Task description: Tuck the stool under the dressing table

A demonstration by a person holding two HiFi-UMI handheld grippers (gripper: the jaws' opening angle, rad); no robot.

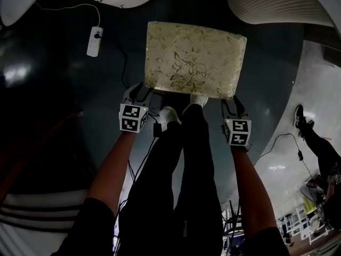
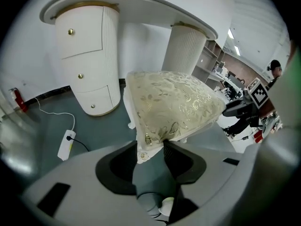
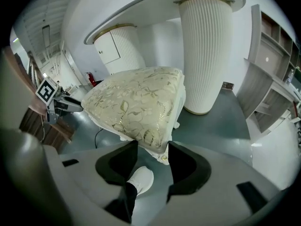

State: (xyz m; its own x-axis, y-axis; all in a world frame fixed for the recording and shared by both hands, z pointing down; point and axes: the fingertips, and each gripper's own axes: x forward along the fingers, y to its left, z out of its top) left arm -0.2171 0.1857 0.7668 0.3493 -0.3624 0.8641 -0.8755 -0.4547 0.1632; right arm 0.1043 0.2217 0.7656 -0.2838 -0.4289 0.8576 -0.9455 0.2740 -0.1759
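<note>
The stool [image 1: 194,57] has a cream cushion with a gold leaf pattern and stands on the dark floor in front of me. The white dressing table [image 2: 141,6] lies beyond it, with a drawer pedestal [image 2: 87,60] and a ribbed column [image 2: 186,48]. My left gripper [image 1: 139,97] is at the stool's near left corner. My right gripper [image 1: 233,106] is at its near right corner. In the left gripper view the jaws of the left gripper [image 2: 149,147] stand wide with the cushion corner [image 2: 150,138] between them. The right gripper [image 3: 153,147] is likewise open around the other corner [image 3: 157,142].
A white power strip [image 1: 94,40] with its cable lies on the floor left of the stool. My legs and white shoes [image 1: 168,116] are just behind the stool. Another person [image 1: 314,137] stands at the right. Open shelves [image 3: 273,88] line the right wall.
</note>
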